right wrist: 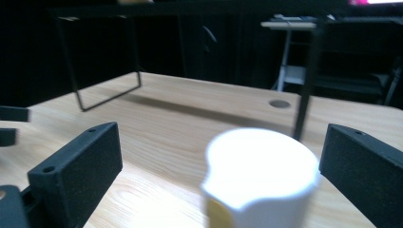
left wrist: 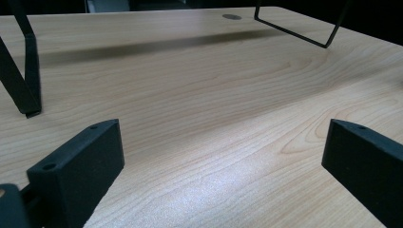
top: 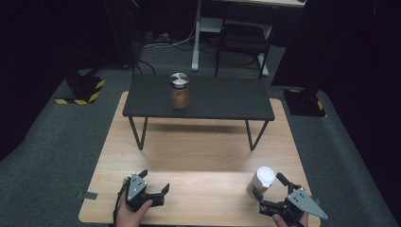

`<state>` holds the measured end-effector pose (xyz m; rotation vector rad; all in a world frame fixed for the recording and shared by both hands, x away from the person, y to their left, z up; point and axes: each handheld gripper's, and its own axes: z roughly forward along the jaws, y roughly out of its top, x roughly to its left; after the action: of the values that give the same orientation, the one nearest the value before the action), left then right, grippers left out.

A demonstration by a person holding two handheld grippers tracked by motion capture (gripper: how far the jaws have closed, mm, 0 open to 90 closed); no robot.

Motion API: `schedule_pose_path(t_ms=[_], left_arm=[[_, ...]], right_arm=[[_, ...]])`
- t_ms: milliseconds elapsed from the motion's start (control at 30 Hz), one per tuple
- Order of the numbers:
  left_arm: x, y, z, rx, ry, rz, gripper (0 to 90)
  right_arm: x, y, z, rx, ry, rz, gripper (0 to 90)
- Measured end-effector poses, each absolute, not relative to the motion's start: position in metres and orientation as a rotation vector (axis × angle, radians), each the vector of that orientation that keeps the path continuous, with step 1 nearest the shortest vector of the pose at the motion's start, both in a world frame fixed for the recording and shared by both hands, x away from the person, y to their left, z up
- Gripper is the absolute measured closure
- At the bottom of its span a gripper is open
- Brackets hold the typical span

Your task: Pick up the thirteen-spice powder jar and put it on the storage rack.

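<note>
A jar with a white lid stands on the wooden table near its front right. My right gripper is open, its jaws on either side of the jar; the right gripper view has the white lid close up between them, apart from both. At the front left, a hand holds my left gripper open over bare wood, and its own view has nothing between the jaws. A brown jar with a silver lid stands on the low black shelf at the back.
The black shelf stands on thin metal legs across the table's far half, with room underneath. A desk frame and a chair stand on the floor behind. Yellow-black hazard blocks sit on the grey carpet on both sides.
</note>
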<state>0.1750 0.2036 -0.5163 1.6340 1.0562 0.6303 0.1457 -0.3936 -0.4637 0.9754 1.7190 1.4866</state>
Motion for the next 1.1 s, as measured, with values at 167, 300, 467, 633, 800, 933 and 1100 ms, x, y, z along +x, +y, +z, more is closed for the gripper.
schedule_pose_path(t_ms=[167,300,467,633,800,933,1100], left_arm=[[0.175,0.203,-0.516,1.635,1.055,0.632,0.5],[0.175,0.203,-0.517,1.633,1.055,0.632,0.5],[0.175,0.203,-0.517,1.630,1.053,0.634,0.5],[0.175,0.203,-0.517,1.629,1.054,0.634,0.5],[0.175,0.203,-0.517,1.628,1.052,0.633,0.5],[0.175,0.203,-0.517,1.629,1.052,0.632,0.5],[0.175,0.203,-0.517,1.630,1.049,0.634,0.5]], right_arm=[[0.153,-0.399,-0.470,1.024,1.740,1.443,0.0],[0.158,-0.401,-0.476,1.046,1.766,1.431,0.0],[0.165,-0.401,-0.482,1.054,1.796,1.426,0.0],[0.170,-0.399,-0.488,1.056,1.814,1.415,0.1],[0.175,-0.398,-0.495,1.059,1.819,1.417,0.5],[0.176,-0.398,-0.501,1.049,1.800,1.420,5.1],[0.177,-0.396,-0.505,1.046,1.779,1.411,11.7]])
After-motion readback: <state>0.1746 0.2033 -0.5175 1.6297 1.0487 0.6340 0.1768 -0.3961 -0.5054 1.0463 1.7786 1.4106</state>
